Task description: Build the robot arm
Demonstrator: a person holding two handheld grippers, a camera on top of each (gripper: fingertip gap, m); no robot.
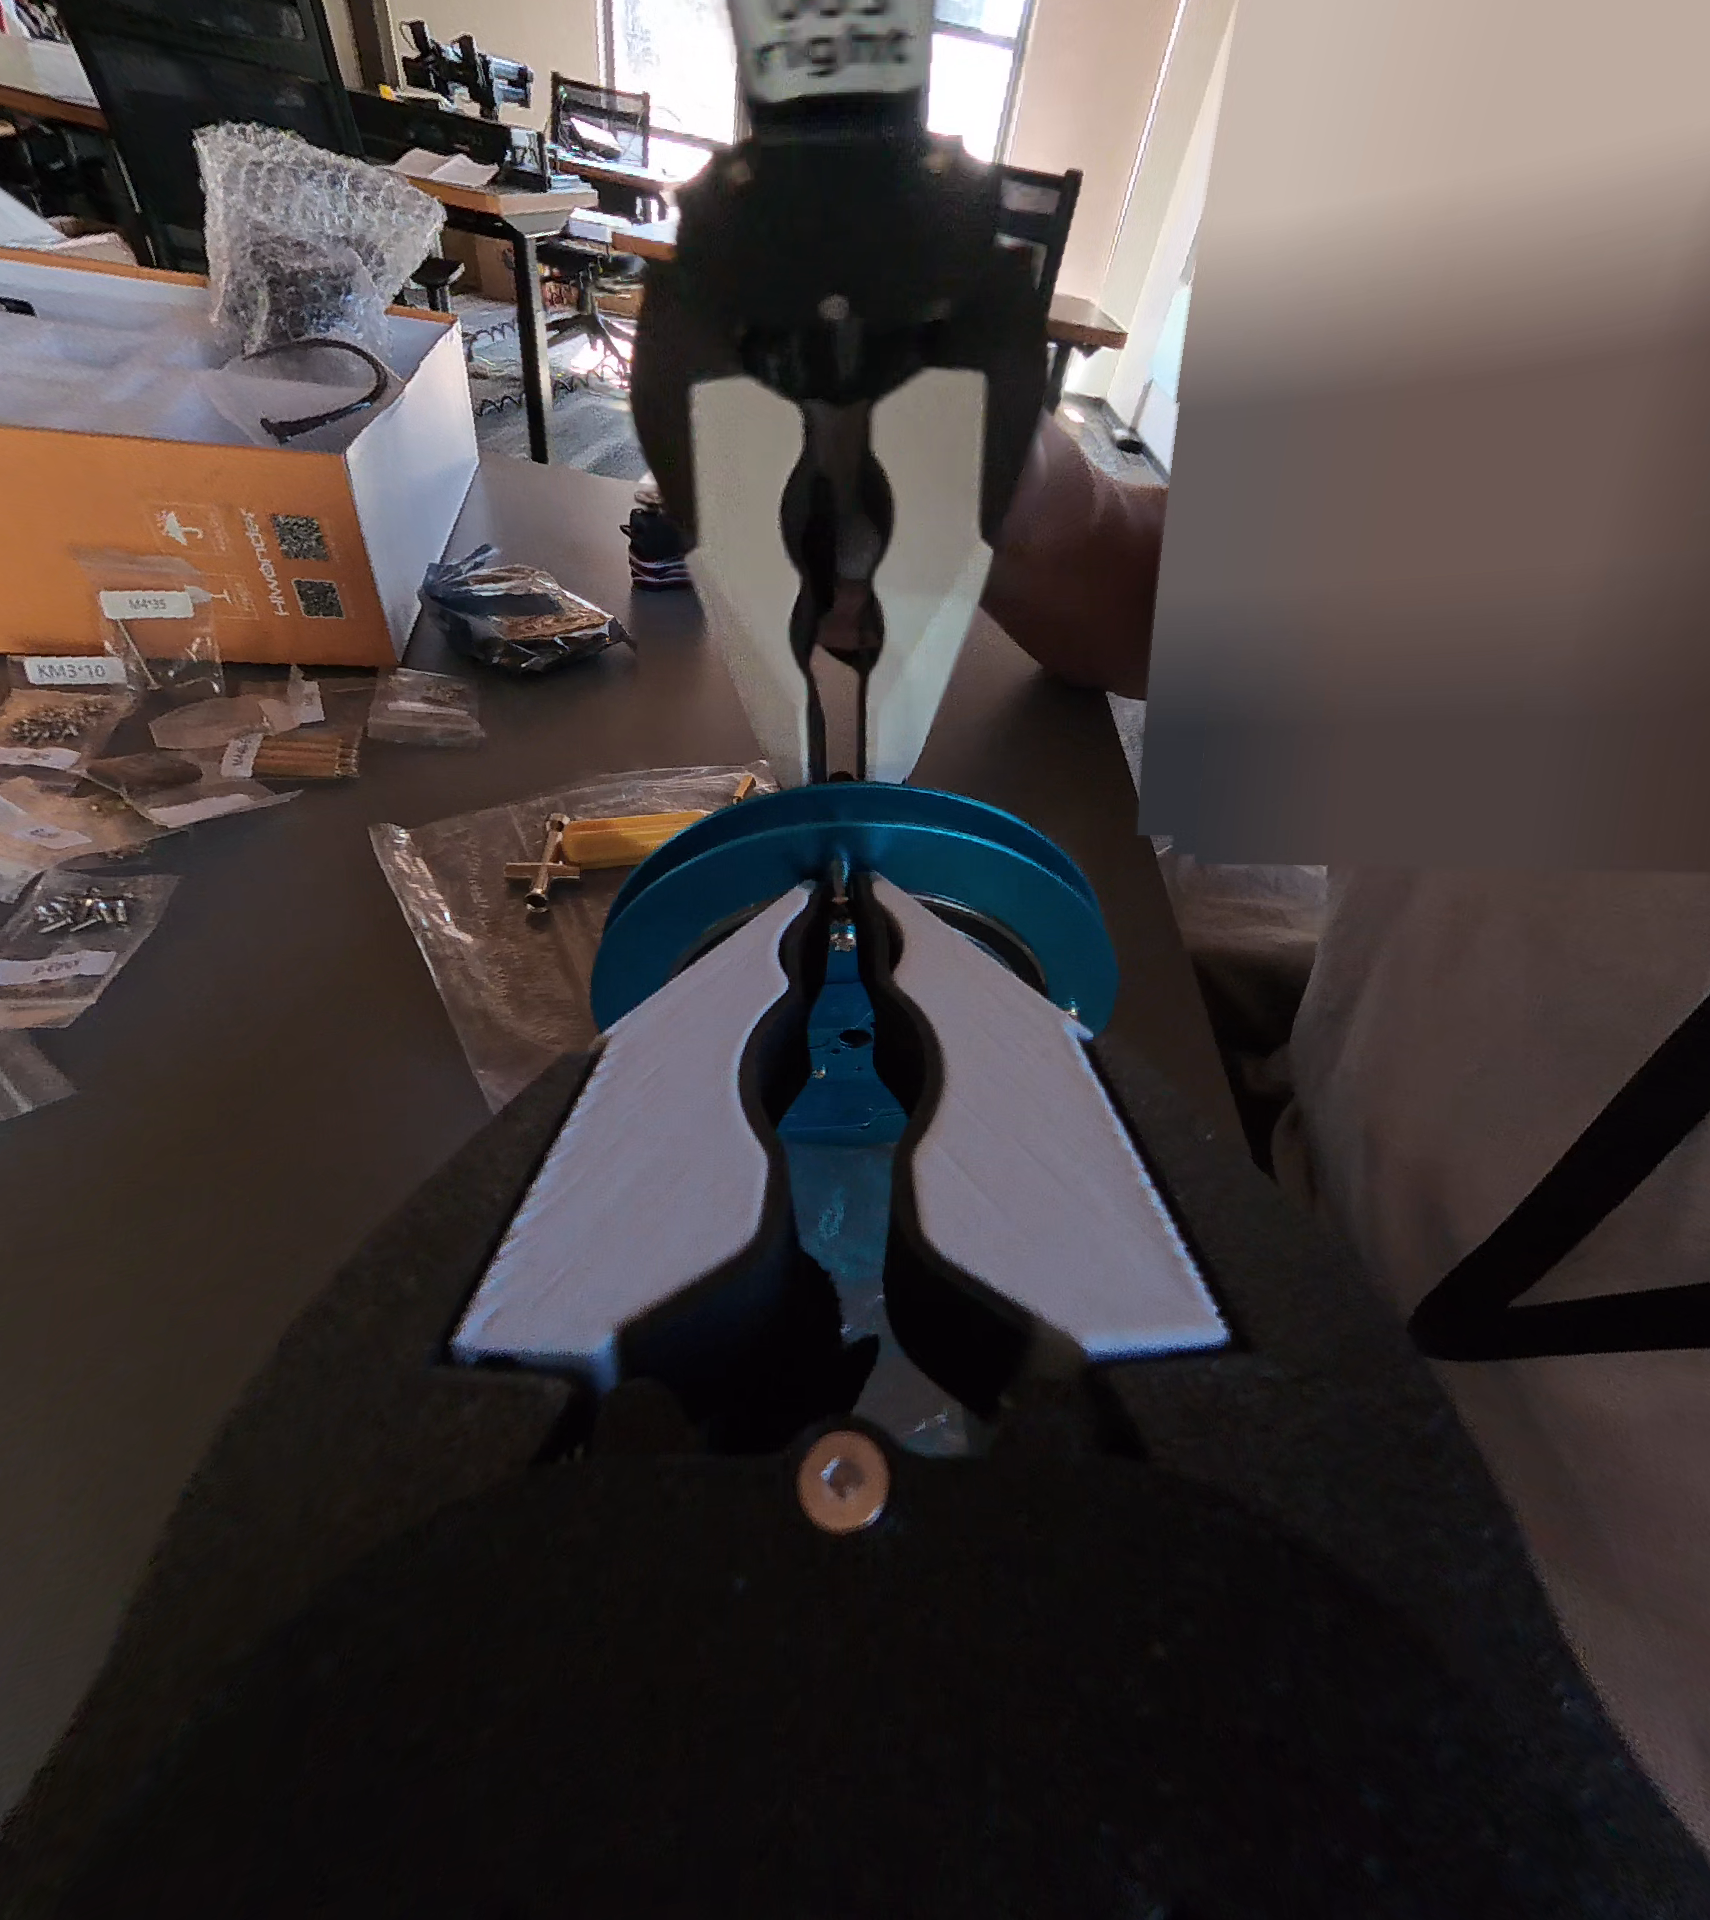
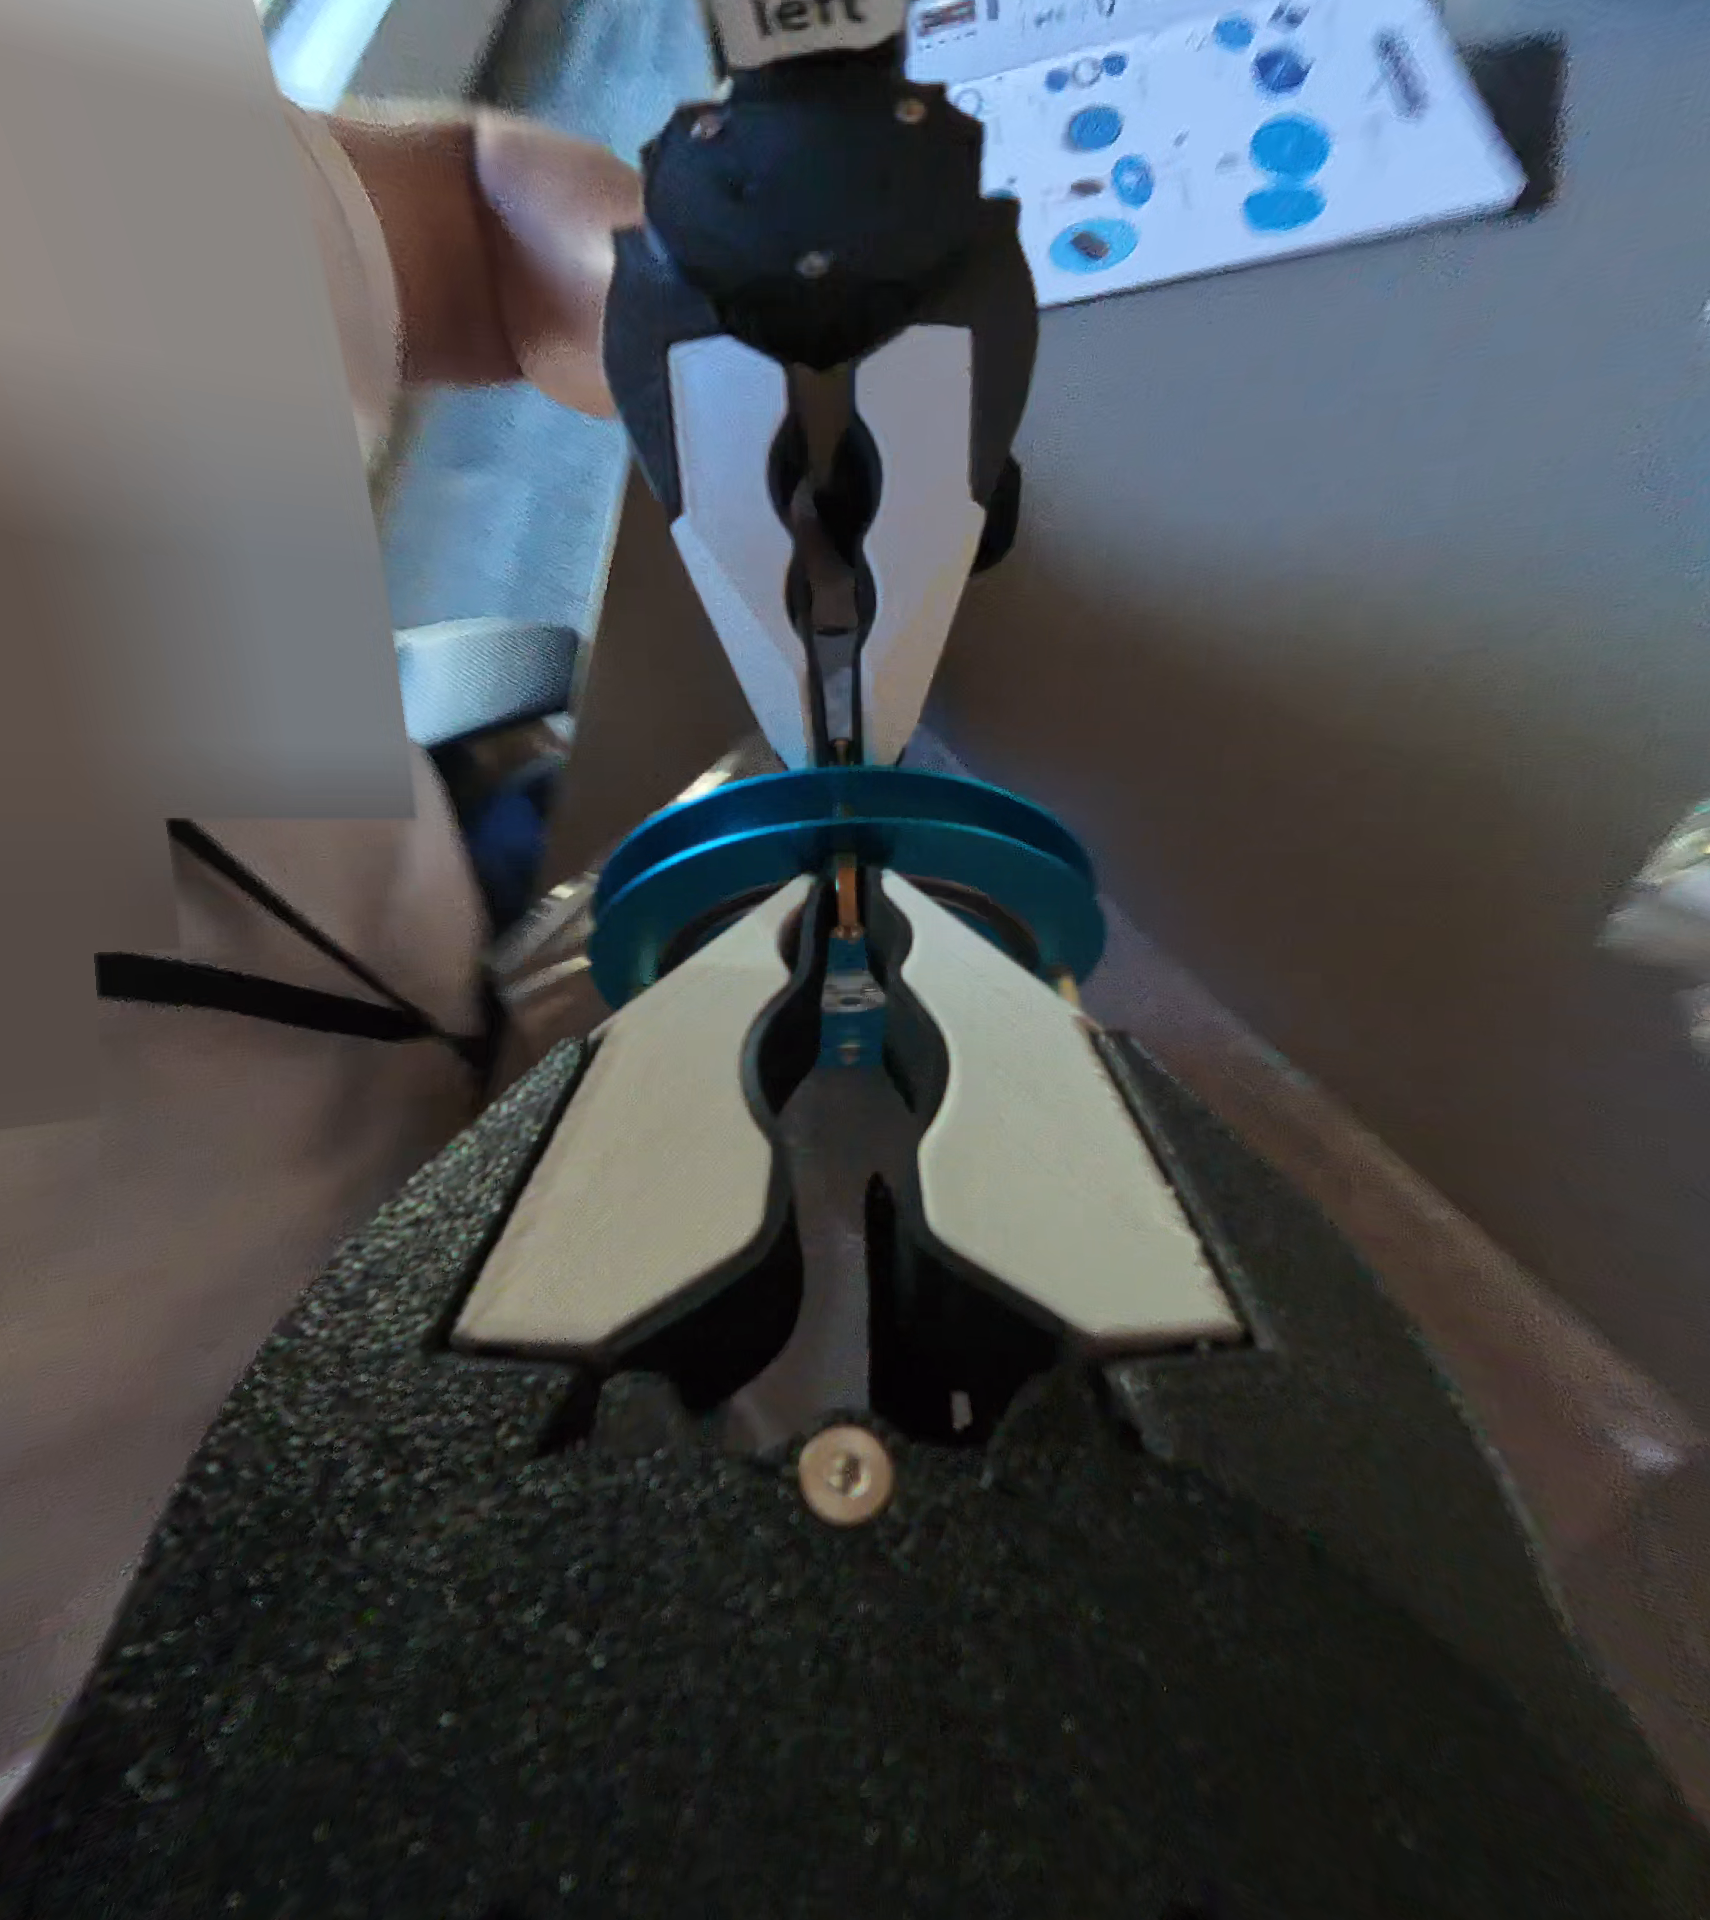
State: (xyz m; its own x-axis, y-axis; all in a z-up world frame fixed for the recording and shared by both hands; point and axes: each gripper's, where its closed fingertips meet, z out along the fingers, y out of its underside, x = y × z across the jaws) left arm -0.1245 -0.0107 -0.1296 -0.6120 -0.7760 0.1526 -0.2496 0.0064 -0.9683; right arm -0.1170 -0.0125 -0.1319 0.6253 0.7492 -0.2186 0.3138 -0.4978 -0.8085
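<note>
Now both grippers meet head-on over the dark table [image 1: 259, 1195]: the left gripper [image 1: 838, 883] and right gripper [image 2: 846, 883] each pinch a small screw or post either side of the 2 blue discs [image 1: 861, 831].

blue disc assembly [image 1: 856, 831]: two thin blue metal discs, stacked parallel with a narrow gap, seen nearly edge-on
hub: a dark round part sits between the discs, with a blue block [image 1: 846, 1039] below
pose: raised above the dark surface [image 1: 259, 1195], between the two grippers
small pin [image 2: 846, 899]: brass-coloured, at the rim, standing across the gap
</note>
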